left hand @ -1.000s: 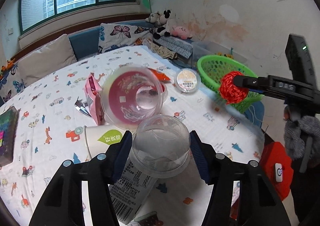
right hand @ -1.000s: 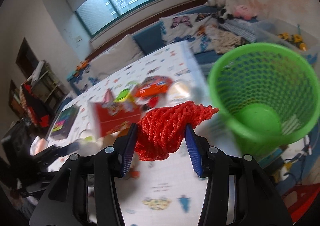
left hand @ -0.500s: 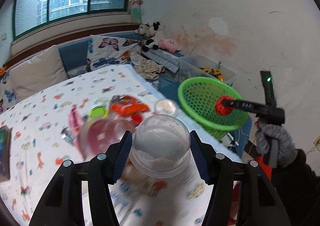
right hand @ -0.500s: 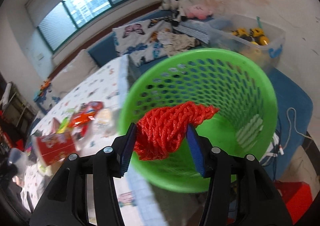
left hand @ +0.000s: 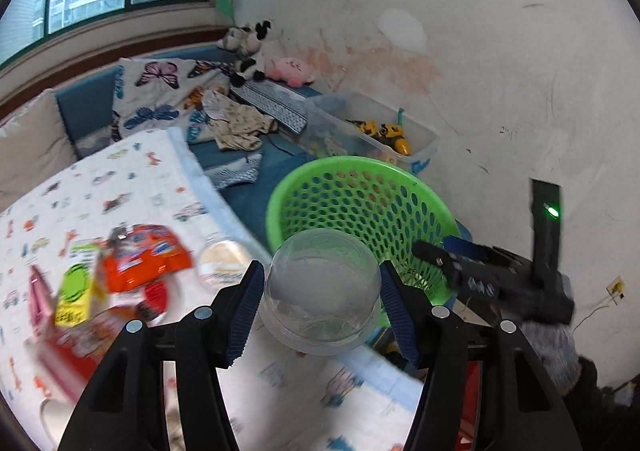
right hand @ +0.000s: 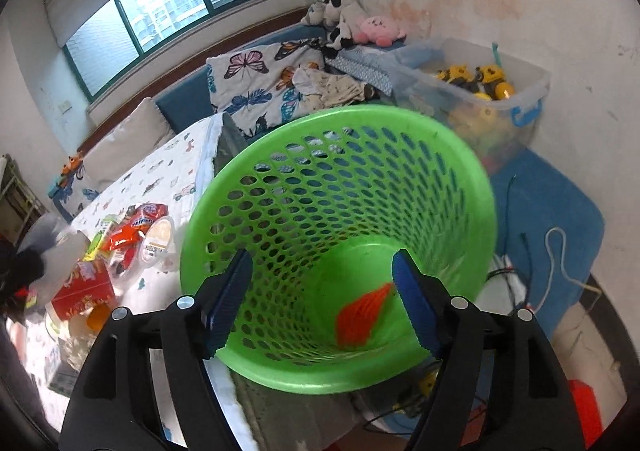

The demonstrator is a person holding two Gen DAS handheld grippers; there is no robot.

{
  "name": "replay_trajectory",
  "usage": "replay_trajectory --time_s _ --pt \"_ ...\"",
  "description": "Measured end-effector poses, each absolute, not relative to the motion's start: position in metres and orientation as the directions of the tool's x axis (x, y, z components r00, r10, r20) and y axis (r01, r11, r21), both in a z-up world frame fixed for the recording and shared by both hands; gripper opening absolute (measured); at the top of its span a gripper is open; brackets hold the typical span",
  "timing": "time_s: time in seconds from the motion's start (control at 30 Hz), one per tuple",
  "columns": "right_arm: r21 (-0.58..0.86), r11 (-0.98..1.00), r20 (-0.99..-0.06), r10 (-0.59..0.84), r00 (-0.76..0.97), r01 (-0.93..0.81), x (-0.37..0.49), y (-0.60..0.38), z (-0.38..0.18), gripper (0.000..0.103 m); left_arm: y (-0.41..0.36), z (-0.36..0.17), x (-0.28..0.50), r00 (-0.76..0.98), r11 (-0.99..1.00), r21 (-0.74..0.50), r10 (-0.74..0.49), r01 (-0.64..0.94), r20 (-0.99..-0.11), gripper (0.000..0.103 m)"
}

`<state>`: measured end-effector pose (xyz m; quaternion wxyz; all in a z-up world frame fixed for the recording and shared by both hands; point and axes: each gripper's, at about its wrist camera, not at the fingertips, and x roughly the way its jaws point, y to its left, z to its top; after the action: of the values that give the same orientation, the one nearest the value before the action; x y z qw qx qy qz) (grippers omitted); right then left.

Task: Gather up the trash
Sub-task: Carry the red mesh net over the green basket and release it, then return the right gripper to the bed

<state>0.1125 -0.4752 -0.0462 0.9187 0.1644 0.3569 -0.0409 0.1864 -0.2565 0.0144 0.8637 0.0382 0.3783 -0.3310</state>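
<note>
My left gripper point(left hand: 320, 291) is shut on a clear plastic cup point(left hand: 320, 287) and holds it in the air just before the green mesh basket point(left hand: 360, 199). My right gripper point(right hand: 322, 299) is open and empty above the basket's point(right hand: 320, 179) mouth. A red mesh net point(right hand: 362, 311) lies inside the basket near the bottom. The right gripper also shows in the left wrist view point(left hand: 452, 255) at the basket's right rim.
On the patterned table point(left hand: 132, 179) lie an orange snack bag point(left hand: 144, 255), a round lidded tub point(left hand: 220, 263), a red box point(right hand: 84, 287) and other wrappers. A clear bin of toys point(right hand: 480, 95) stands behind the basket. A white wall is on the right.
My right gripper has opened and the red net has dropped into the basket. My left gripper has carried the clear cup closer to the basket.
</note>
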Motion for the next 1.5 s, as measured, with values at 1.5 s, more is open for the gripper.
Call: replay_trajectory --time_s 1.5 --pt "0.33 0.944 -0.617 0.227 0.754 -0.015 0.052 -0.376 -0.029 0.078 -0.131 -0.001 0.116 0.564 0.839 -0.181 -0.489 0.514 -0.665 0.071"
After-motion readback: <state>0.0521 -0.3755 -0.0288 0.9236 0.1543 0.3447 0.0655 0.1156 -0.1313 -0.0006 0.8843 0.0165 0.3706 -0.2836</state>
